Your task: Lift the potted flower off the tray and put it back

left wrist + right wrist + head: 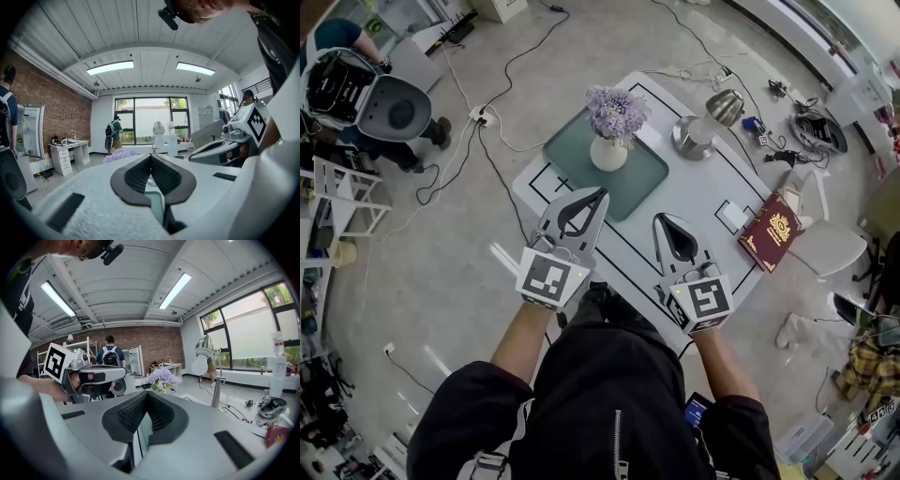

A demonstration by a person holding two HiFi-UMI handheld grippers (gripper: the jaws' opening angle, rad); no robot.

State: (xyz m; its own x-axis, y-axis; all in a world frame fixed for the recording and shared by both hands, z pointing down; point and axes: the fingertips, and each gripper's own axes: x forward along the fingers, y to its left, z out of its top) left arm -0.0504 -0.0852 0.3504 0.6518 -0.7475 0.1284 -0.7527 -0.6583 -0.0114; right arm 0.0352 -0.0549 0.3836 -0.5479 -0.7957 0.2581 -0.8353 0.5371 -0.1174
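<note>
Standing upright on the green tray [642, 183], the potted flower [609, 150] is seen on the far half of the white table [703, 192]: white pot, mauve blooms, set towards the tray's far side. And the two tongs are held short of it, on the near side!

The left gripper [602, 193] is shown with its jaws pressed together, tips meeting, nothing caught between the ribbed pads. Its nose is pointed over the tray's near edge, apart from the pot. The same is borne out in the left gripper view: the dark pads are closed to a single seam, and only the top of the mauve blooms is glimpsed beyond the gripper's body, to the left of that seam.

Over to the right gripper [660, 219]: also closed, also empty, held above bare tabletop just beside the tray's near corner. In the right gripper view its pads are seen shut tip to tip. The flower is picked out beyond them, a little right of centre, and the left gripper is carried alongside at the left.

To the right of the tray, a silver desk lamp [698, 136] is stood on the table. A red book [772, 231] is laid at the table's right edge, with a small white card [733, 216] just beside it.
</note>
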